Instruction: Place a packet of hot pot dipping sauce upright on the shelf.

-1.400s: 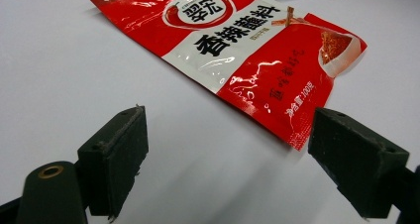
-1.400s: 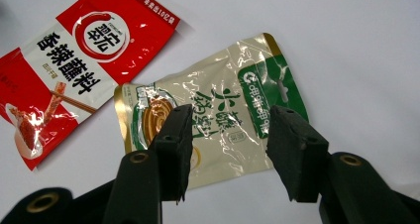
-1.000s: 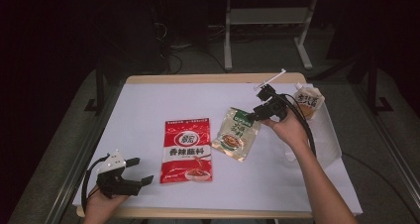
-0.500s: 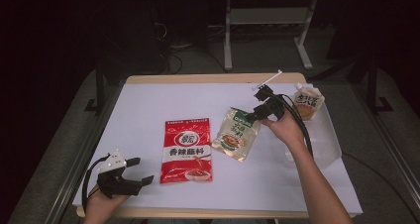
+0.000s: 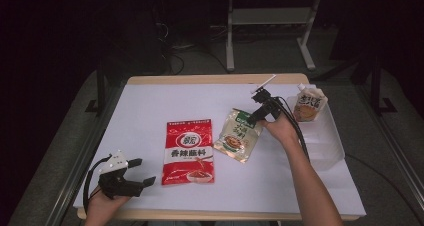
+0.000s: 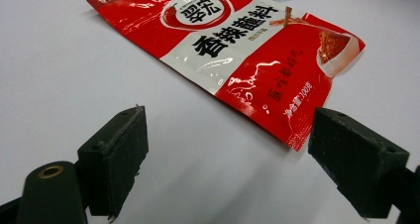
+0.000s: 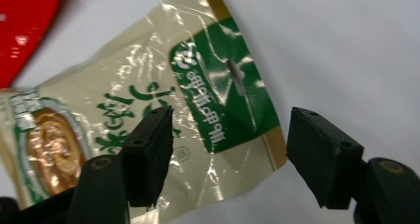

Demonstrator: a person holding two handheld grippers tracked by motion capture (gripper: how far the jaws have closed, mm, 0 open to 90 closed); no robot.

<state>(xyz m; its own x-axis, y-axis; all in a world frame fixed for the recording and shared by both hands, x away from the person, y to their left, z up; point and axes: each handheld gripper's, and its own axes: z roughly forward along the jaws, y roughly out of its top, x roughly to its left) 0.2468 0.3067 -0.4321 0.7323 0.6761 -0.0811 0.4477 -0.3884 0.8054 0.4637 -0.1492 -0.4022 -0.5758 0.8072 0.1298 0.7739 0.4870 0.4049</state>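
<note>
A red seasoning sachet (image 5: 189, 151) (image 6: 237, 40) lies flat on the white table cover (image 5: 165, 101). To its right lies a beige sauce pouch with a green top (image 5: 239, 136) (image 7: 124, 100). My right gripper (image 5: 253, 117) (image 7: 230, 132) hangs low over the pouch's green top end. Its jaws have just been opening and stand apart on either side of that corner without pressing it. My left gripper (image 5: 142, 171) (image 6: 228, 135) rests open near the front left edge, pointing at the red sachet, with nothing between its jaws.
A white tray (image 5: 325, 141) stands at the right edge of the table, and a spouted pouch (image 5: 309, 103) leans at its far end. The right gripper's cable trails back along the forearm. Dark floor and metal stands lie beyond the table.
The right gripper has come down and leftward toward the beige pouch's top end, and its jaws have spread wider. The left gripper has stayed put.
</note>
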